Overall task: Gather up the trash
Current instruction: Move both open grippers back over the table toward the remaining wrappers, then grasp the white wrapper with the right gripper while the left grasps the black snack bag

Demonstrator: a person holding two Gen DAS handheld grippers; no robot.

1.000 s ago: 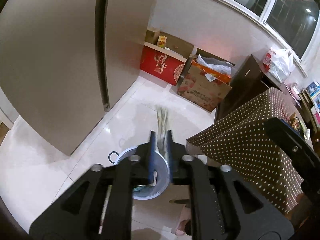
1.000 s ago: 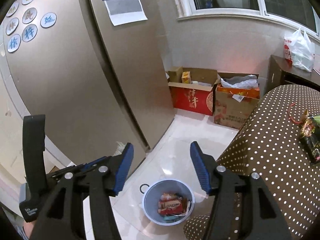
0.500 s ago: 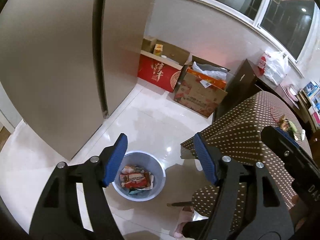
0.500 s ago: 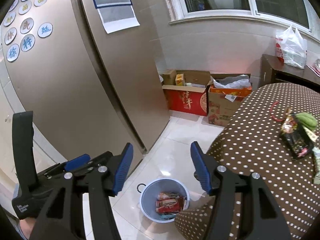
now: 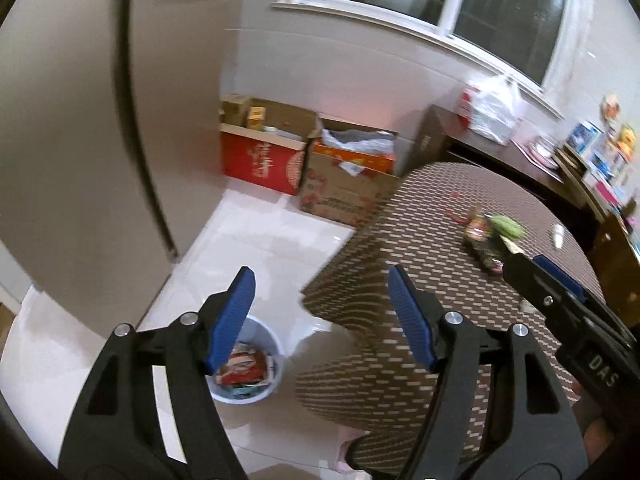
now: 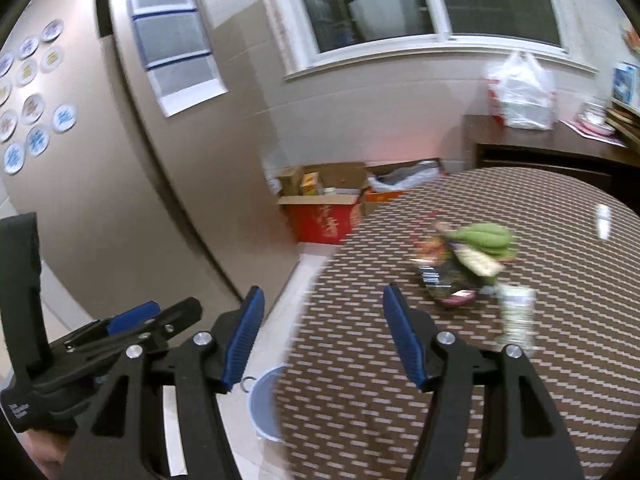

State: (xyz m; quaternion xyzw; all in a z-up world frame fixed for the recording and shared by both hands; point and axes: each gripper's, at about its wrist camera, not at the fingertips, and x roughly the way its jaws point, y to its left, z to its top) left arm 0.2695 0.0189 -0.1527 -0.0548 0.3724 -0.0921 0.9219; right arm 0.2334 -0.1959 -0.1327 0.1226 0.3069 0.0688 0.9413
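Since the earlier frame, both views have swung from the bin point(image 5: 256, 364) toward the desk point(image 5: 440, 280), and the left tongs point(image 5: 320, 320) have gone from nearly closed to wide apart and empty. Right tongs point(image 6: 324, 336) stand open, holding nothing. Wrappers point(image 6: 452, 276) lie on the desk; more trash sits in the bin on the floor.

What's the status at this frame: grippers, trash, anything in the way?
Left gripper open, empty. Right gripper open, empty. Bin on floor holds wrappers; more wrappers on dotted table, beside green bananas. Nothing between grippers and pile.
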